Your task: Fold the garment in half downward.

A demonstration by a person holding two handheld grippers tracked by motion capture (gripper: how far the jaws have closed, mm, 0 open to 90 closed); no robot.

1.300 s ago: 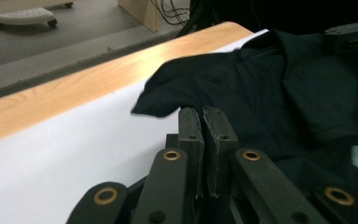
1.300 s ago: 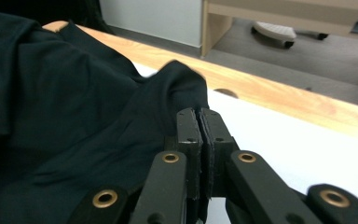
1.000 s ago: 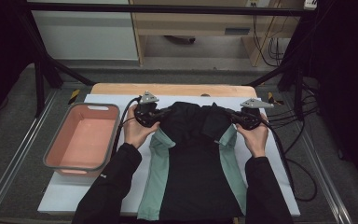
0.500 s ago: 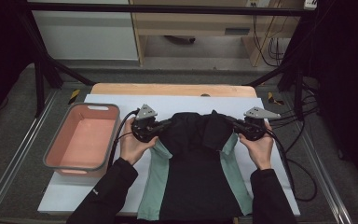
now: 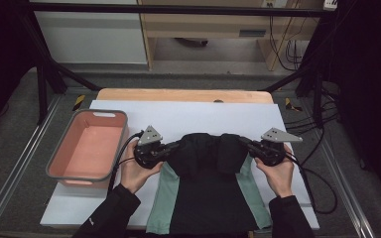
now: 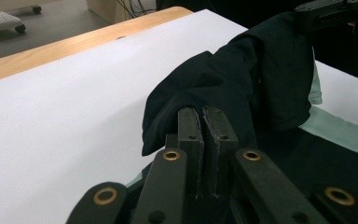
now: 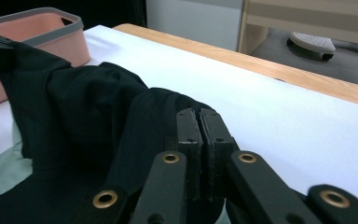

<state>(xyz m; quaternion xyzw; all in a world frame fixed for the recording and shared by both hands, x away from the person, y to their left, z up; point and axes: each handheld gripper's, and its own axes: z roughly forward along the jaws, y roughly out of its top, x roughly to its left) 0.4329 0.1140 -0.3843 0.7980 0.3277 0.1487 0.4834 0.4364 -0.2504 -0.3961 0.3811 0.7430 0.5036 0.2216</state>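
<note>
White sheet on table; left claw, right claw both clamped on black garment

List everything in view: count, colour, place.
garment: one, black with pale green side panels, on the white sheet, top edge folded toward the person
white sheet: one, white, covering the table
table: one, light wood, far edge showing beyond the sheet
bin: one, pink with grey rim, left side of the sheet
left hand-held gripper: one, black, shut on the garment's left corner
right hand-held gripper: one, black, shut on the garment's right corner
</note>
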